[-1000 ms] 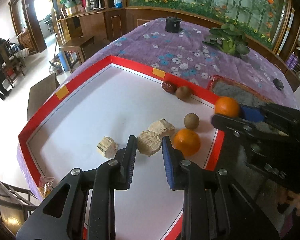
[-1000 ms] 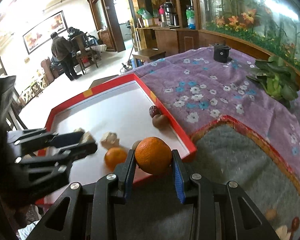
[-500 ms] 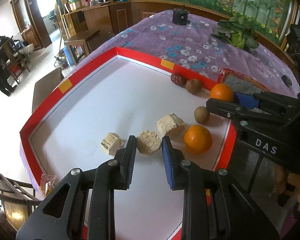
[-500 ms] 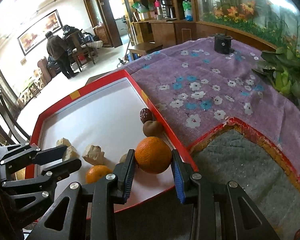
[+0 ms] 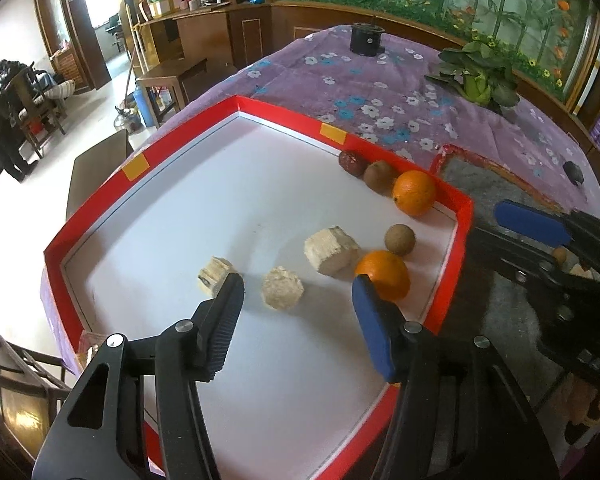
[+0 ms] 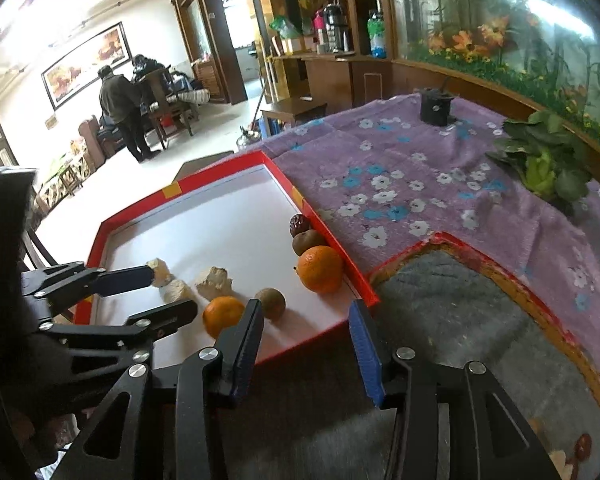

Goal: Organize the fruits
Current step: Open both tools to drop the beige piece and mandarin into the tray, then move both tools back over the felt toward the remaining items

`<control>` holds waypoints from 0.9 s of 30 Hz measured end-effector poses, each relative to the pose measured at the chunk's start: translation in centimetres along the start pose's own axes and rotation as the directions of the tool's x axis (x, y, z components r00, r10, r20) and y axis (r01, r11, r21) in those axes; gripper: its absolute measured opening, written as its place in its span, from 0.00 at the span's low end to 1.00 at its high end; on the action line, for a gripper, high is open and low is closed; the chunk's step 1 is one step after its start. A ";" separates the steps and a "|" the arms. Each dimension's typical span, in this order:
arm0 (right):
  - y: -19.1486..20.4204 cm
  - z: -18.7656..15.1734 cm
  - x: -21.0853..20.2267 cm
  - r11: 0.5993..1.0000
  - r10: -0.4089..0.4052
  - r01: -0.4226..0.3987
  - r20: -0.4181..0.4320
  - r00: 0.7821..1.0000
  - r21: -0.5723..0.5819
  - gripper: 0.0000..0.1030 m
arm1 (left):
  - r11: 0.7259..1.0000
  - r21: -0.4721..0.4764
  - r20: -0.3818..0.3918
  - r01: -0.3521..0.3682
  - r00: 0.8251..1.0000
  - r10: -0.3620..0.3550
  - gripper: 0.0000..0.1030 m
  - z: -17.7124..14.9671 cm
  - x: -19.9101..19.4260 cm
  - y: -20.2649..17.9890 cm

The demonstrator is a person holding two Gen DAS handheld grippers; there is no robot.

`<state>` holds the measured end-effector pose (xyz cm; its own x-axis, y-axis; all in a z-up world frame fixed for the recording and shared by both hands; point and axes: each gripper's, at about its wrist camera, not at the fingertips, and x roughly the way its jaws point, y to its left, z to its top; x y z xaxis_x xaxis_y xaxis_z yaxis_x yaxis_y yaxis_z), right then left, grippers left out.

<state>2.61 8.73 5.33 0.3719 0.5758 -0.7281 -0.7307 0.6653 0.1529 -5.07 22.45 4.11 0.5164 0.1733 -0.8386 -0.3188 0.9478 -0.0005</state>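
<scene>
Left gripper (image 5: pixel 298 312) has sprung its jaws wide and empty over the round biscuit (image 5: pixel 282 293) in the tray (image 5: pixel 452 200). Right gripper (image 6: pixel 306 344) has just let go too, jaws wide. Its orange (image 6: pixel 320 269) now sits in the row along the tray's far wall beside the kiwi (image 6: pixel 306 241); one fruit sorted, another orange (image 6: pixel 223 315) waiting.

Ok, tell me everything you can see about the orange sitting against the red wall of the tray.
The orange is round, bright and glossy, with a small dark stem mark and a dimpled peel. It rests on the white floor of the tray, against the red rim near the corner, last in a row with the kiwi, which it seems to touch. Neither gripper holds it.
</scene>
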 end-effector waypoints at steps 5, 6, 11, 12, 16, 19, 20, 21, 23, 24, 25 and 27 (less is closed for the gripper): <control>-0.8 -1.7 -2.4 0.999 -0.031 0.029 0.040 0.999 0.037 0.43 | 1.000 0.016 0.024 0.012 1.000 -0.012 0.55 -0.1 -0.9 -1.5; -1.1 -2.1 -3.0 0.998 -0.042 0.038 0.060 0.997 0.057 0.43 | 1.000 0.019 0.026 0.019 0.999 -0.019 0.55 -0.2 -1.0 -1.9; -1.9 -3.8 -5.3 0.992 -0.073 0.061 0.102 0.992 0.115 0.45 | 0.998 0.046 0.029 0.047 0.998 -0.048 0.55 -0.4 -1.4 -3.8; -2.0 -4.1 -5.5 0.991 -0.084 0.072 0.099 0.992 0.115 0.45 | 0.997 0.051 0.029 0.052 0.998 -0.054 0.55 -0.4 -1.5 -4.2; -2.8 -5.3 -6.0 0.987 -0.096 0.085 0.080 0.992 0.136 0.45 | 0.995 0.072 0.024 0.071 0.997 -0.073 0.55 -0.5 -1.6 -6.2; -3.7 -6.4 -6.9 0.982 -0.125 0.112 0.080 0.989 0.154 0.45 | 0.992 0.092 0.021 0.086 0.996 -0.088 0.55 -0.7 -1.6 -7.7; -4.0 -6.8 -7.2 0.980 -0.132 0.118 0.077 0.988 0.163 0.46 | 0.991 0.095 0.020 0.089 0.996 -0.091 0.55 -0.7 -1.6 -8.0; -4.3 -7.1 -7.5 0.978 -0.137 0.122 0.076 0.988 0.171 0.46 | 0.990 0.102 0.018 0.097 0.995 -0.099 0.55 -0.8 -1.7 -8.6; -5.0 -7.9 -8.2 0.972 -0.152 0.135 0.078 0.985 0.191 0.46 | 0.988 0.113 0.014 0.108 0.994 -0.110 0.55 -0.9 -1.7 -9.4; -5.4 -8.4 -8.5 0.969 -0.160 0.142 0.079 0.984 0.201 0.46 | 0.986 0.122 0.013 0.112 0.993 -0.115 0.55 -0.9 -1.7 -10.0; -5.8 -8.9 -8.9 0.966 -0.167 0.148 0.078 0.983 0.213 0.46 | 0.985 0.127 0.011 0.116 0.993 -0.118 0.55 -1.0 -1.6 -10.4; -6.6 -9.9 -9.6 0.958 -0.188 0.167 0.068 0.980 0.235 0.47 | 0.982 0.140 0.001 0.128 0.992 -0.129 0.55 -1.1 -1.4 -11.4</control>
<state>-1.83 -5.92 4.70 0.5402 0.4717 -0.6969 -0.5031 0.8449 0.1818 -3.04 11.10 4.73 0.5540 0.0496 -0.8311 -0.1357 0.9903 -0.0313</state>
